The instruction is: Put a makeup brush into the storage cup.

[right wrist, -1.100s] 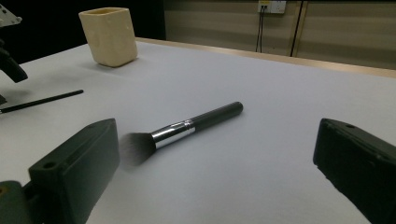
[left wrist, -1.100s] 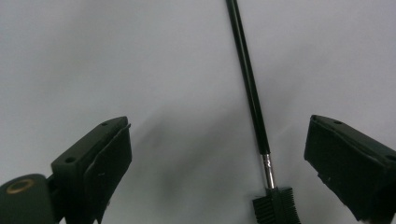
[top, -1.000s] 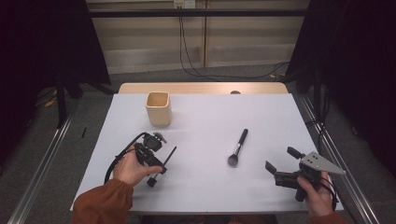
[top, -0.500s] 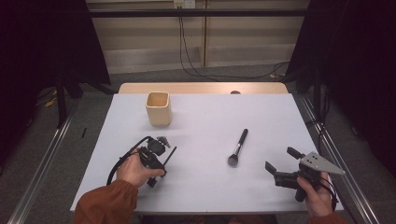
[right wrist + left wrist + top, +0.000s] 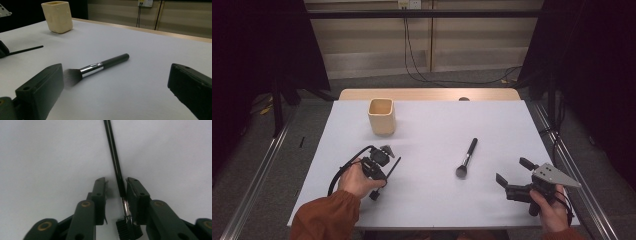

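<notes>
High view: white table (image 5: 432, 200); beige cup (image 5: 381, 116) at 11 o'clock; makeup brush (image 5: 466, 158) near centre, bristles toward 6 (lying flat).
Left gripper view: left gripper (image 5: 116, 185), jaws slightly parted around a thin black brush (image 5: 115, 157), not clamped.
Right gripper view: right gripper (image 5: 115, 82), jaws spread wide, makeup brush beyond.

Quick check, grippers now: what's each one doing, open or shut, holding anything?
Left gripper: jaws either side of a thin black brush; a gap shows on one side, so grip cannot be told.
Right gripper: open, empty, the makeup brush lying ahead.
</notes>
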A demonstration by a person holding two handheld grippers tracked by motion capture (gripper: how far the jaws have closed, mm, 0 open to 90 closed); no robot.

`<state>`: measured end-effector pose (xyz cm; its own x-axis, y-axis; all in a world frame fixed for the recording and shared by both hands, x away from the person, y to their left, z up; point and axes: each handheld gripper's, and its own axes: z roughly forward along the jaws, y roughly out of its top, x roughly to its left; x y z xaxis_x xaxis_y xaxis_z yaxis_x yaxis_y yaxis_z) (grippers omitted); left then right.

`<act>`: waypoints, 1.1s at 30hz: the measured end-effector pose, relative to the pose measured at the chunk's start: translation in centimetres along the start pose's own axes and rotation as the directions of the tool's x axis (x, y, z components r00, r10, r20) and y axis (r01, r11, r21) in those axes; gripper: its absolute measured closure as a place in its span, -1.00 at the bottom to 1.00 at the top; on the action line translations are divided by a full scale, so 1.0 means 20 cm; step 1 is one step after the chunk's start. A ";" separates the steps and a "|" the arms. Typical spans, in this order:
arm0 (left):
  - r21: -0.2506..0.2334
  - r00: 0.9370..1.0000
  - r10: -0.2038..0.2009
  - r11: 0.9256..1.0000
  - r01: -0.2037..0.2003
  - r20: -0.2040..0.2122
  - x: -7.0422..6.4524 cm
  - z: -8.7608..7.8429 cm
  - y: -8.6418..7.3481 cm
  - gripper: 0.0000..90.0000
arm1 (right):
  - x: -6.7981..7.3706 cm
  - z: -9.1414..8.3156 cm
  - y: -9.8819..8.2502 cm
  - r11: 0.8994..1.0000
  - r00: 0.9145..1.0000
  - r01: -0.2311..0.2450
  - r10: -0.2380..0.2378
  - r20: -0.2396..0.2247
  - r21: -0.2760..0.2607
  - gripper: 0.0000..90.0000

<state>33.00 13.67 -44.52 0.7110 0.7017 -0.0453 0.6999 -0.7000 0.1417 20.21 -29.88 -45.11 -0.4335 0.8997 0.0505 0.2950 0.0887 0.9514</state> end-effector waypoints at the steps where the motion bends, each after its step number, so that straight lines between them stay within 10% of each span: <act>1: -0.001 1.000 0.004 1.000 -0.004 -0.003 -0.01 0.00 0.00 0.62 | 0.00 0.00 0.00 1.000 1.000 0.001 -0.001 0.000 0.000 -1.00; 15: -0.017 0.999 0.030 0.999 -0.030 0.020 -0.01 0.00 -0.01 0.91 | 0.00 0.00 0.00 1.000 1.000 0.006 -0.006 -0.006 0.005 -1.00; 33: -0.126 0.991 -0.050 0.990 0.065 0.126 0.08 -0.07 -0.08 0.91 | 0.00 0.00 0.00 1.000 1.000 0.000 0.000 -0.005 0.003 -1.00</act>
<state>32.99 16.06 -43.53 0.6784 0.7133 -0.1762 0.7308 -0.6304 0.2617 20.28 -29.79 -45.13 -0.4374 0.8977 0.0523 0.2978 0.0898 0.9504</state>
